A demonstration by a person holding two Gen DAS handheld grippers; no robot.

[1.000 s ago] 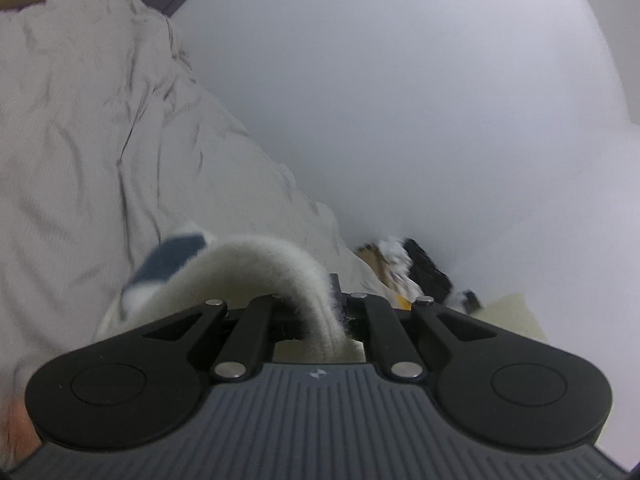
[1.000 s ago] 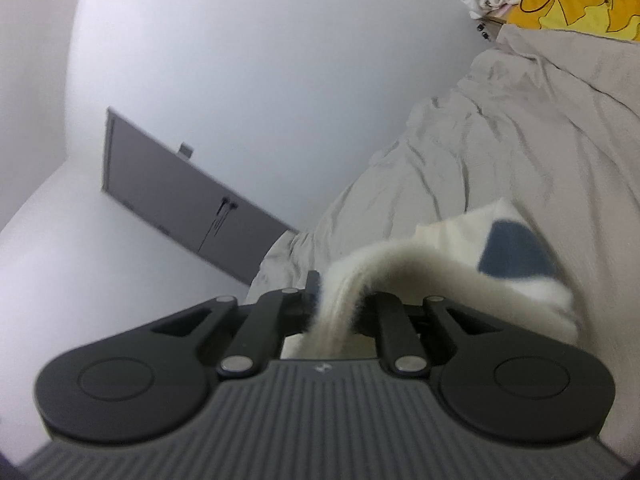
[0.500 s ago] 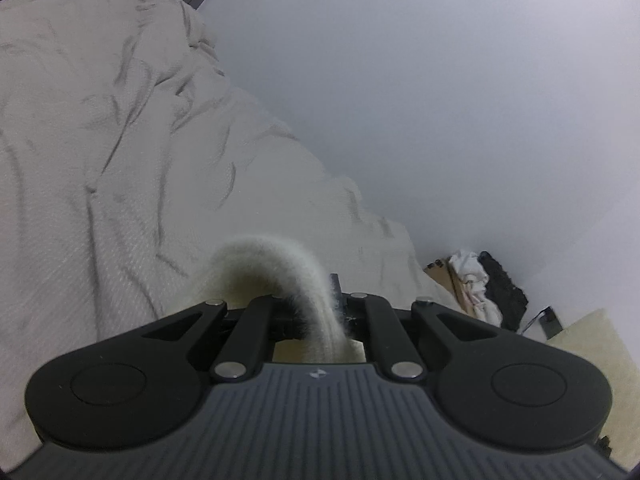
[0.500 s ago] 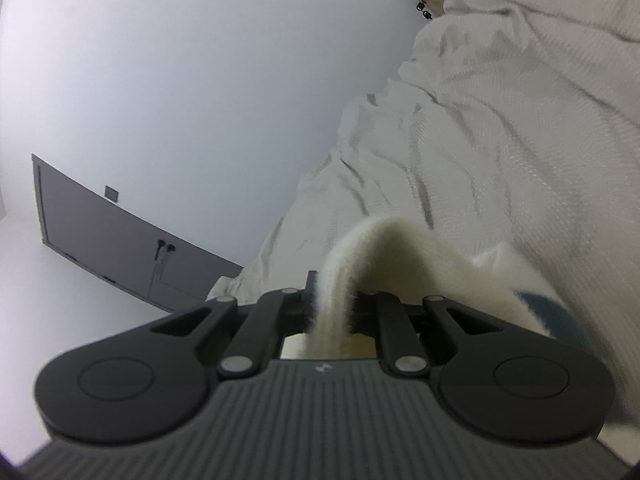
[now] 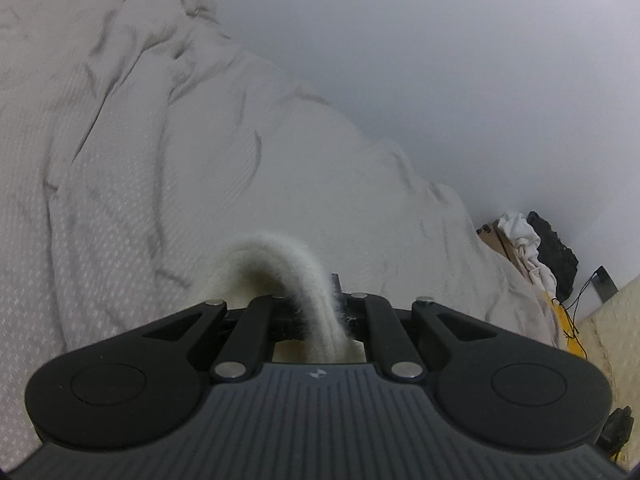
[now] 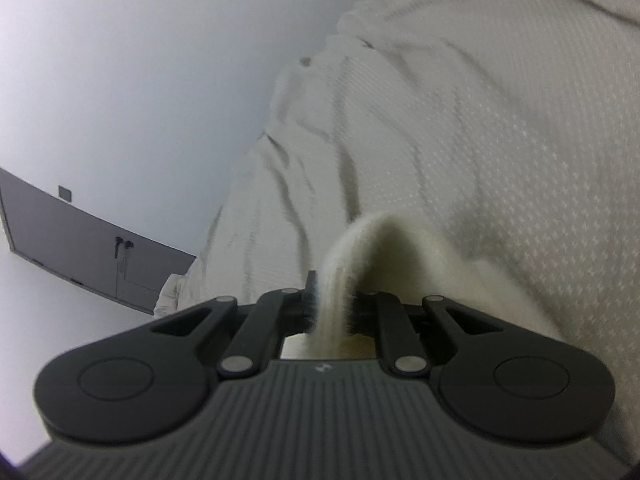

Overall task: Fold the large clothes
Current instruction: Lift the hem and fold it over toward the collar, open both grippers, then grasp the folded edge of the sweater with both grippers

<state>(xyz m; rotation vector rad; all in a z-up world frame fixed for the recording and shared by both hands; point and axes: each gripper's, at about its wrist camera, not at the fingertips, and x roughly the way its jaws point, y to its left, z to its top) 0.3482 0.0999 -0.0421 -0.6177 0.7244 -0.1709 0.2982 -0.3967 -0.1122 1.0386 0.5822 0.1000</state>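
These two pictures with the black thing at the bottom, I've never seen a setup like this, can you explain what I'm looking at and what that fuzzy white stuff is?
No robot here: a person carries a hand-held two-finger gripper in each hand, and each gripper has a wide-angle camera looking forward along its fingers. The black ribbed shape with round ends filling the bottom of both pictures is the gripper's own body.

One picture is from the left gripper, the other from the right gripper. Each is shut on a fold of a fuzzy cream garment, seen from the other side at.

Below lies a bed with a rumpled pale bedspread. Behind it is a plain white wall. The left view also shows a pile of clothes in the corner; the right view shows a grey panel on the wall.
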